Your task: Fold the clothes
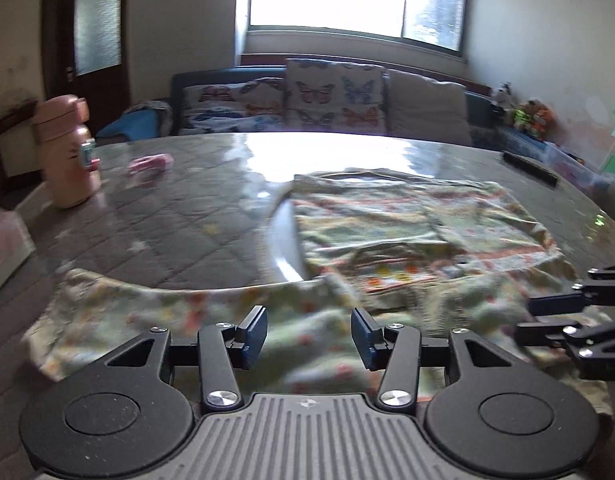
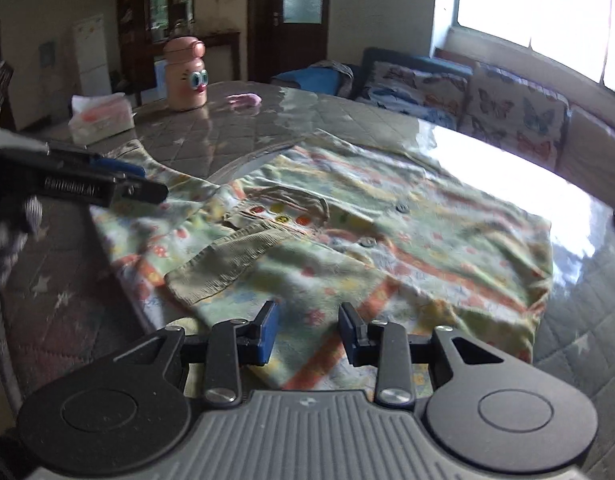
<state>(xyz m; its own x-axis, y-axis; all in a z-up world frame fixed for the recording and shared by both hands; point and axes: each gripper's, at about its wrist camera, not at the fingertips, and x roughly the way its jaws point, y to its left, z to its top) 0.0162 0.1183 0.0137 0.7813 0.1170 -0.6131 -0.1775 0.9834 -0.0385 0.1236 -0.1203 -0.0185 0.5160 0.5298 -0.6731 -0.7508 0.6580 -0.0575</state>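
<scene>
Just one patterned shirt [image 2: 347, 220] lies spread; both tongs, left [image 1: 309, 334] and right [image 2: 307, 332], gape empty.

Blurred embossed lettering on the left gripper [image 2: 119, 184], not legible

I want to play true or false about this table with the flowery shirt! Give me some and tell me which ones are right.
1. The flowery shirt lies on the table. True.
2. The pink bottle with googly eyes has tipped over. False: it stands upright.
3. The left claw is squeezing the shirt. False: it is open, with cloth below it.
4. The right claw is open. True.
5. A tissue box sits on the table. True.
</scene>
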